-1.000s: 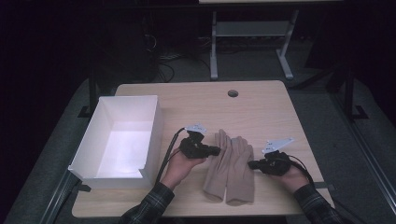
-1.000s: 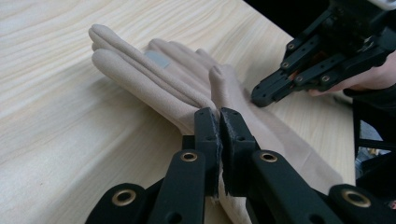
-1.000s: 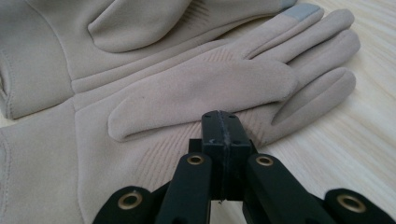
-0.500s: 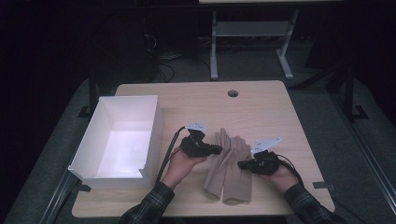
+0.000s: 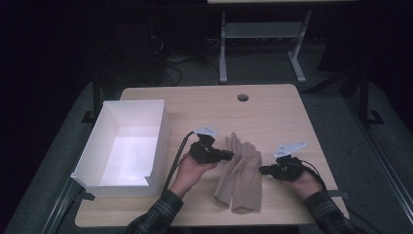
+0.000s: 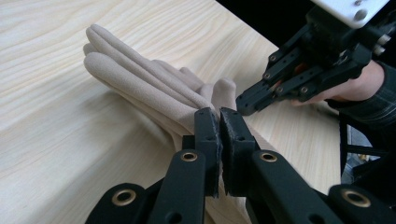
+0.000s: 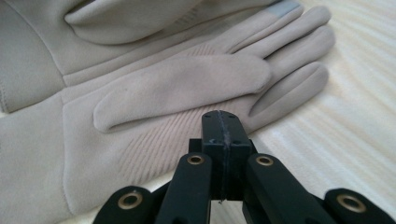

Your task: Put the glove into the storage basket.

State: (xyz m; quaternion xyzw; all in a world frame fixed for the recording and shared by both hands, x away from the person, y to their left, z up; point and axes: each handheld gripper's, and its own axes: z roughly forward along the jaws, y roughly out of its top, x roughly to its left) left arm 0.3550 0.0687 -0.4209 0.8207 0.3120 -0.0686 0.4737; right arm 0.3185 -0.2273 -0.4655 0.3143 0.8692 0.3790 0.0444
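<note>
Two beige gloves (image 5: 241,175) lie side by side on the wooden table (image 5: 272,117), partly overlapping, fingers pointing away from the person. My left gripper (image 5: 230,156) sits at their left edge near the fingers. Its jaws are shut, and in the left gripper view (image 6: 219,116) I see nothing between them, with the gloves (image 6: 140,79) just beyond the tips. My right gripper (image 5: 262,170) is at the gloves' right edge, also shut. In the right gripper view its tips (image 7: 219,119) rest just short of a glove's thumb (image 7: 182,88). The right gripper (image 6: 243,105) also faces me in the left gripper view.
An open white box (image 5: 160,131) stands on the left part of the table, its inside bare. A round cable hole (image 5: 243,97) lies near the far edge. The far half of the table is bare wood. Beyond it stand dark floor and a desk frame (image 5: 223,48).
The right gripper slid left onto the gloves half a second ago and has come back right to their edge. The left gripper and the gloves have stayed put.
</note>
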